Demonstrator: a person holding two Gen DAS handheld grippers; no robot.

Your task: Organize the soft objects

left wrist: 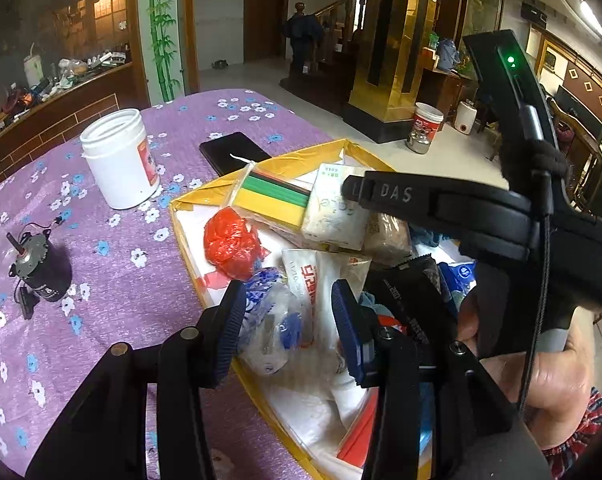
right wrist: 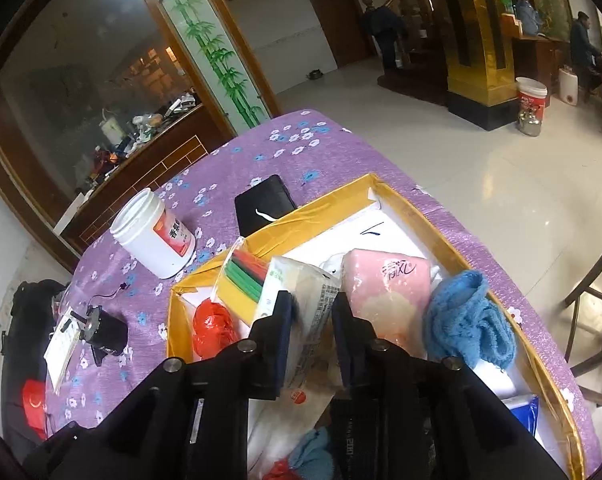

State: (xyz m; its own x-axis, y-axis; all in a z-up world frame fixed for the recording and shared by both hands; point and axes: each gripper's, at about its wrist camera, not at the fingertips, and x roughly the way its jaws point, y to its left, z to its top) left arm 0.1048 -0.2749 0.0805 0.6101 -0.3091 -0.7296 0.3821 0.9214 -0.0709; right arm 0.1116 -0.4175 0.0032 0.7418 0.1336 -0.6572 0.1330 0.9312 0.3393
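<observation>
Evidently the right gripper (right wrist: 311, 332) stood slightly parted astride the white tissue pack (right wrist: 301, 300), pads apparently not pressing; its long axis ran toward twelve o'clock inside the yellow box (right wrist: 333, 200). Left gripper (left wrist: 287, 320) loosely straddled a crumpled plastic bag (left wrist: 269, 320), grip uncertain.

Yellow box (right wrist: 453, 248) near end cut off; tissue pack (right wrist: 313, 312) print unreadable.
</observation>
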